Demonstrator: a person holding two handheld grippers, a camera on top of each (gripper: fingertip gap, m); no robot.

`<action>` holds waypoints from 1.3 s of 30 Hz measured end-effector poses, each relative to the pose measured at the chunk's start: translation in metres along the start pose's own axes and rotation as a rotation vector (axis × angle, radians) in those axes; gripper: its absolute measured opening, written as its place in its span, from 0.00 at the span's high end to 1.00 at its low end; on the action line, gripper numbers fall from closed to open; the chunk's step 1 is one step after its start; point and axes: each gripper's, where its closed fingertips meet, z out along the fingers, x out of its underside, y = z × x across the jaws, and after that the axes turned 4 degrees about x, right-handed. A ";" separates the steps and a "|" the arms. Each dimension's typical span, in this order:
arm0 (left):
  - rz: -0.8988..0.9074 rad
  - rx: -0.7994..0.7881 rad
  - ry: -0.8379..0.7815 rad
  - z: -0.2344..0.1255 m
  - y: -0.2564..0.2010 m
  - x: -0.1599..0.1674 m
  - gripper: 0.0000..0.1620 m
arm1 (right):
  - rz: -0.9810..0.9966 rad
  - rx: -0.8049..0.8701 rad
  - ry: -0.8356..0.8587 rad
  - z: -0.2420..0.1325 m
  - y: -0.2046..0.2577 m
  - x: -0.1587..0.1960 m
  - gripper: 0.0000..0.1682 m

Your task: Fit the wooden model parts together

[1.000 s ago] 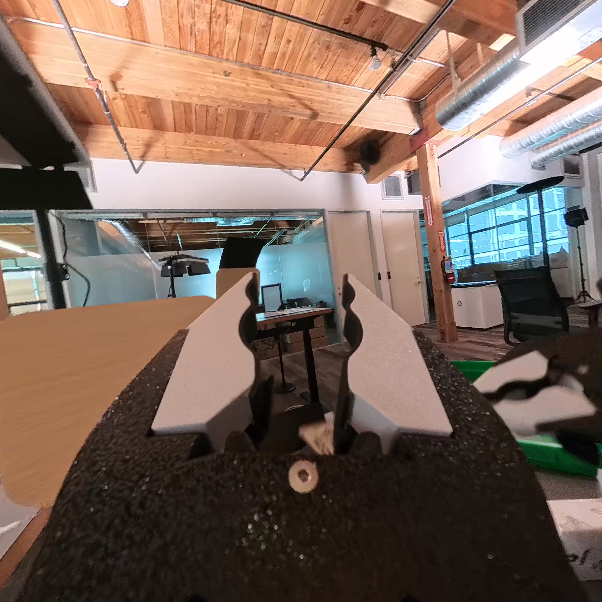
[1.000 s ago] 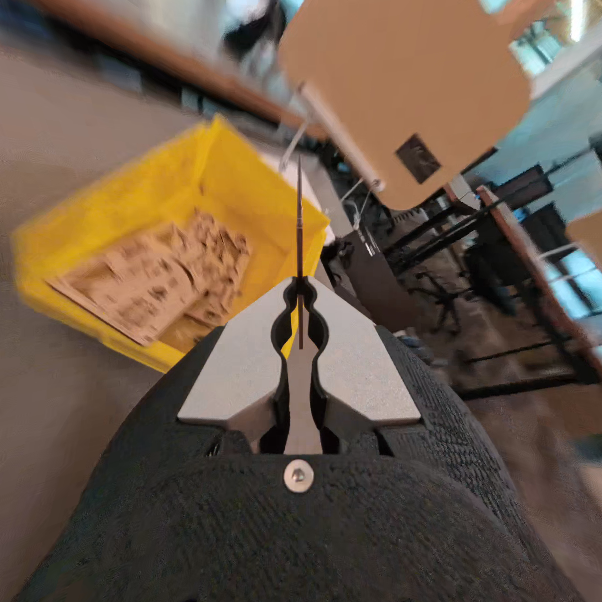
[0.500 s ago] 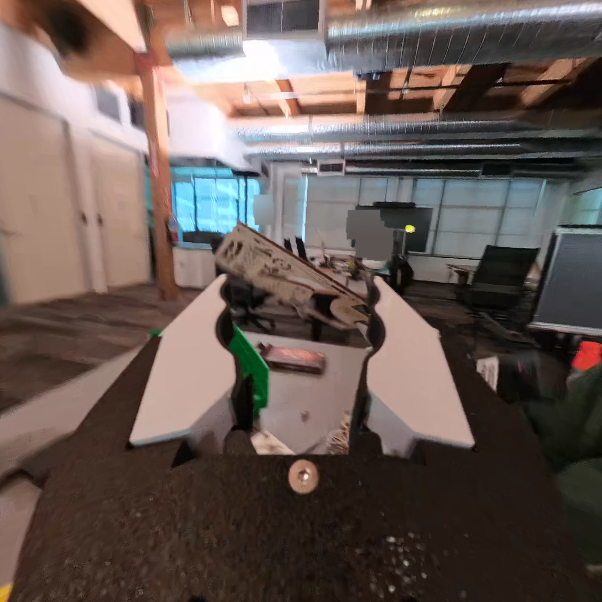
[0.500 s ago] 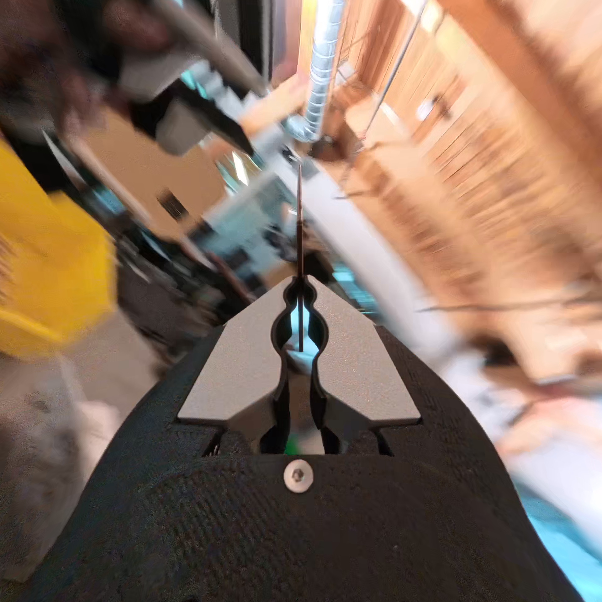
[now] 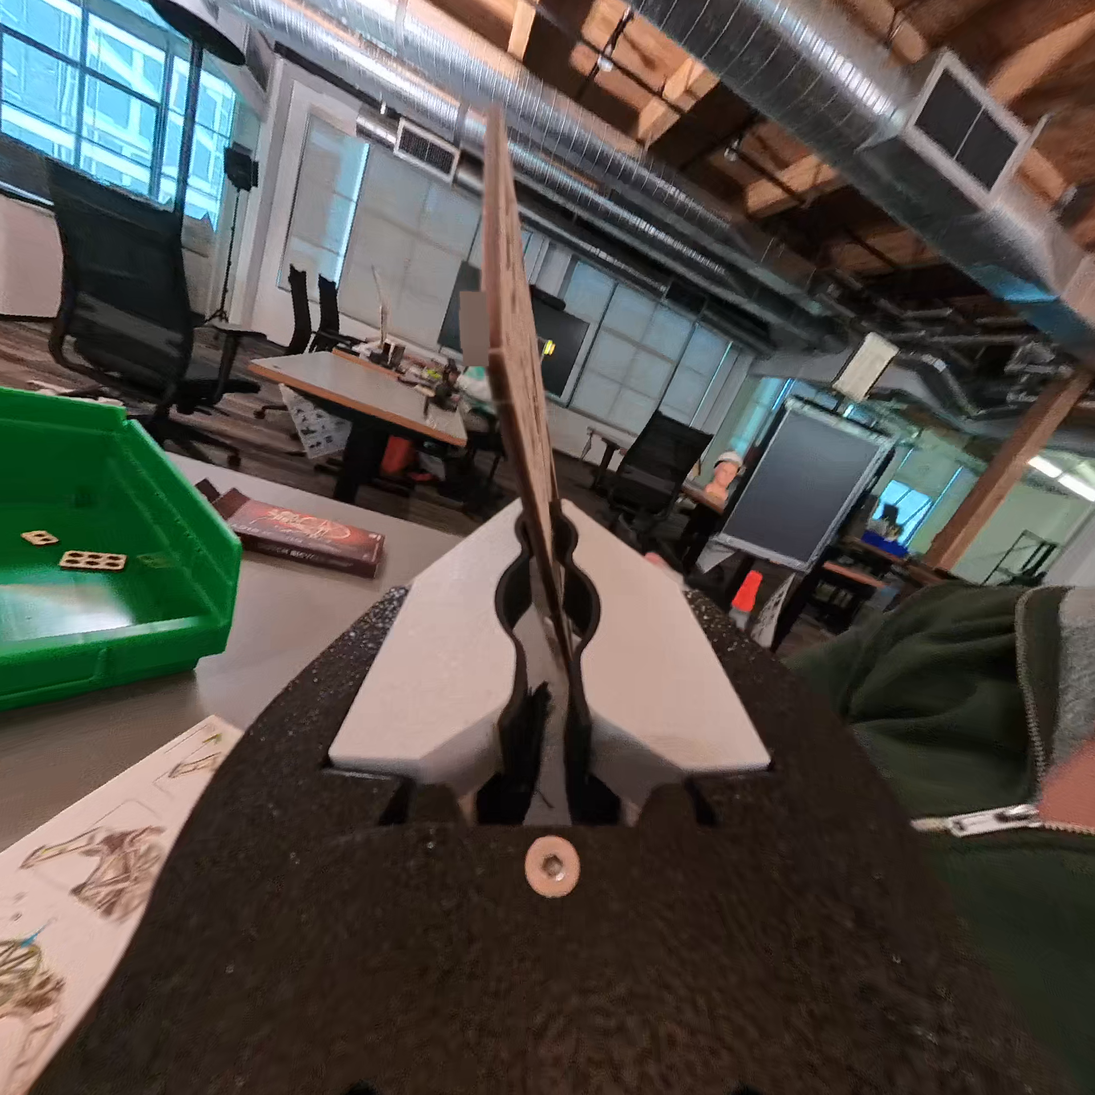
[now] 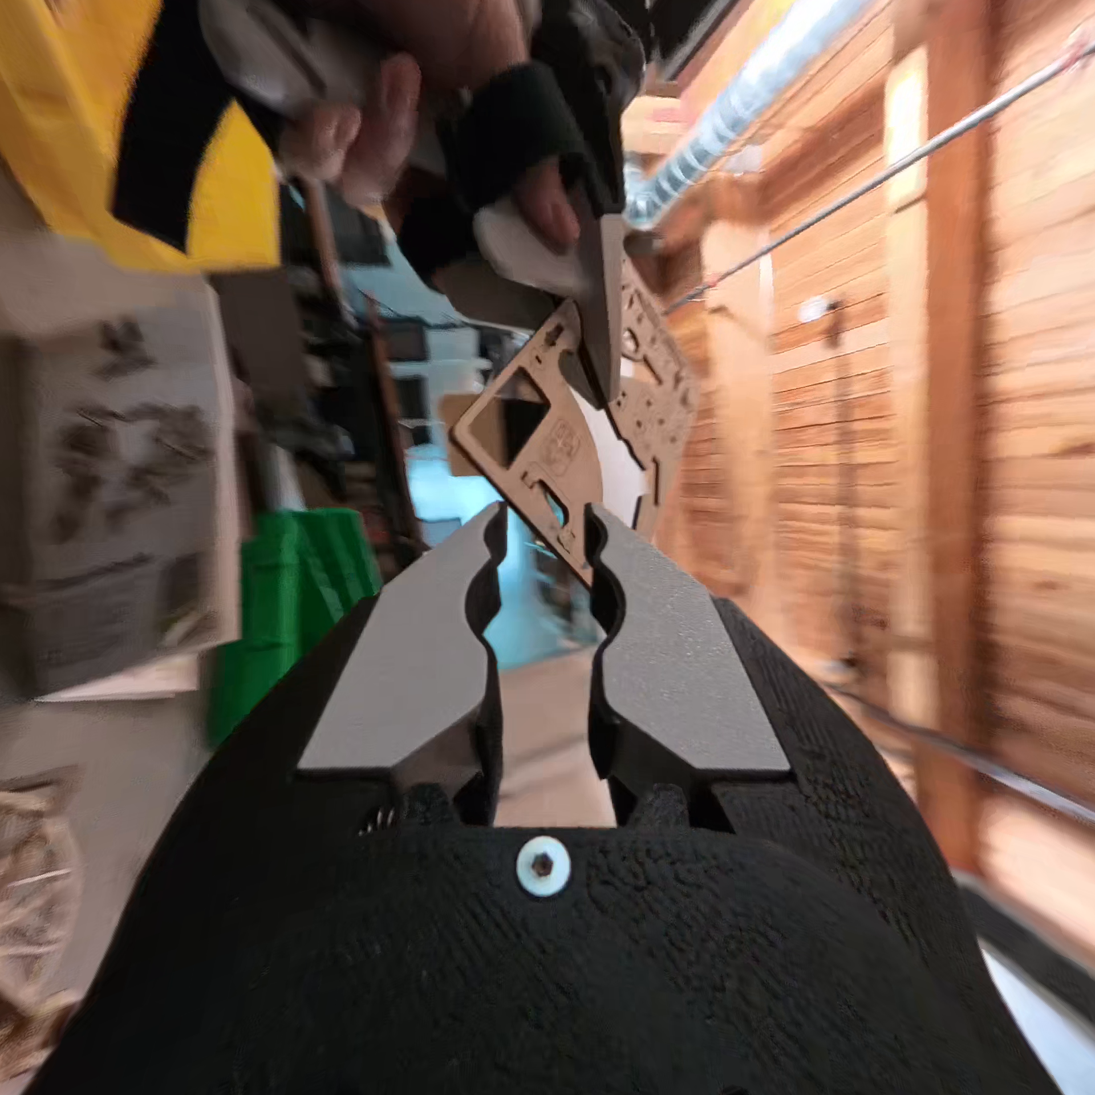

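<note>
No joint shows yet; the fitting looks barely begun. At nine o'clock the green bin (image 5: 118, 569) holds small loose pieces (image 5: 92, 559). The left gripper (image 5: 542, 521) pinches the wooden sheet (image 5: 512, 332) edge-on, pointing twelve o'clock. The right gripper (image 6: 545, 515) gapes narrowly, empty, angled up beneath it.

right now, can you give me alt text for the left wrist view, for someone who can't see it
The left gripper is shut on a thin wooden sheet, held edge-on and pointing up. To its left on the grey table sit a green bin with small wooden pieces, and a dark red box.
</note>
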 end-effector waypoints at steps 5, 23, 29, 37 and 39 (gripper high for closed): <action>0.049 -0.060 0.121 -0.002 0.016 0.015 1.00 | 0.689 -0.129 -0.153 -0.024 -0.026 0.007 0.77; -0.115 0.121 0.437 0.010 -0.006 0.079 0.99 | 1.972 -0.798 -0.125 -0.017 0.007 0.011 0.99; -0.116 0.113 0.419 0.011 -0.004 0.078 0.99 | 2.051 -0.800 -0.134 -0.017 0.008 0.013 1.00; -0.120 0.055 0.171 -0.006 0.014 0.026 0.88 | 2.132 -0.708 -0.101 -0.015 0.007 0.033 1.00; -0.106 0.028 0.141 -0.012 0.019 0.017 0.90 | 2.145 -0.685 -0.089 -0.015 0.008 0.038 1.00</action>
